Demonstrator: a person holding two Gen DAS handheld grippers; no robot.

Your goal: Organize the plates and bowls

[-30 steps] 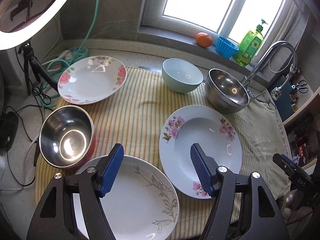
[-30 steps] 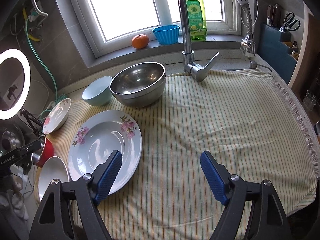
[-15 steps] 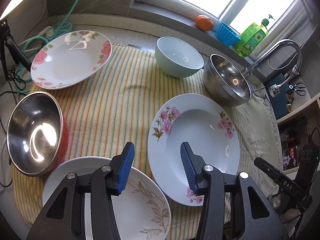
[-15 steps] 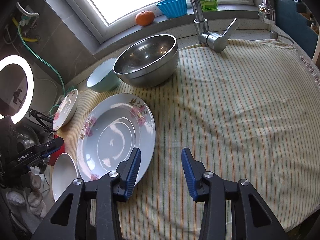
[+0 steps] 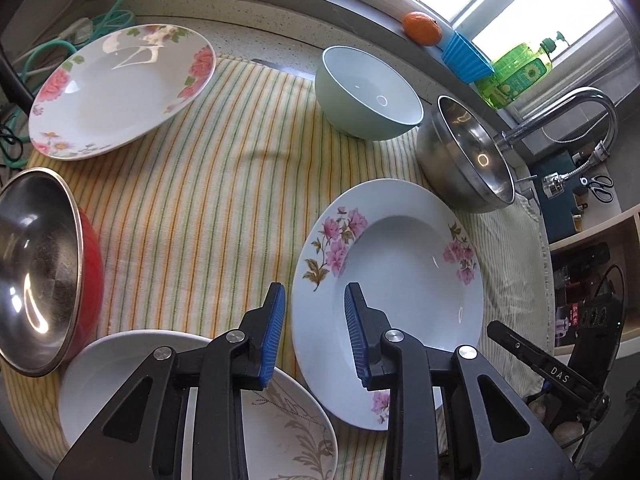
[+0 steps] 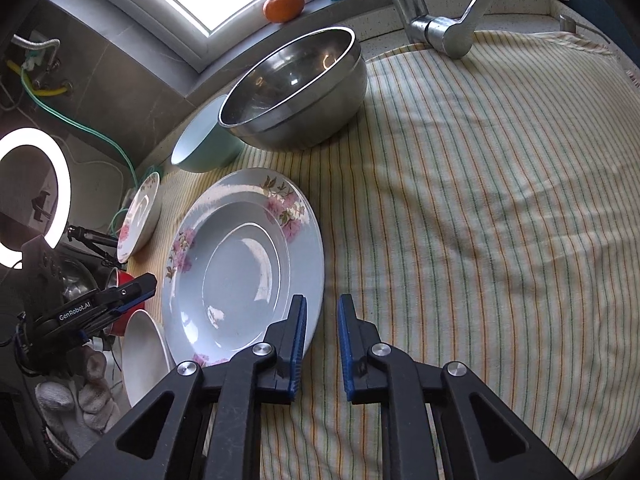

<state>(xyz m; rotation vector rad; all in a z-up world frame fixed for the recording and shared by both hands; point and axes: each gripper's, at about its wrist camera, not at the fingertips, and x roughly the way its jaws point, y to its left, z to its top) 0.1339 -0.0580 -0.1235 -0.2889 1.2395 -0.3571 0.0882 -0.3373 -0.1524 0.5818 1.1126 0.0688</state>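
A pink-flowered plate (image 5: 394,264) is shown lying flat on a striped cloth (image 5: 208,184), and every other position is given relative to it. Its near left rim is straddled by the left gripper (image 5: 314,334), whose jaws have just been closing; the pads are not seen pressing on the rim. Its near right rim lies between the fingers of the right gripper (image 6: 322,336), also just narrowed to a slim gap, without visible contact. Behind the plate a steel bowl (image 5: 466,160) and a pale green bowl (image 5: 368,94) are set side by side. To its far left a rose-patterned plate (image 5: 120,88) is seen; to its left stands a red-sided steel bowl (image 5: 38,268), and just beside its near left edge a white leaf-patterned plate (image 5: 288,432).
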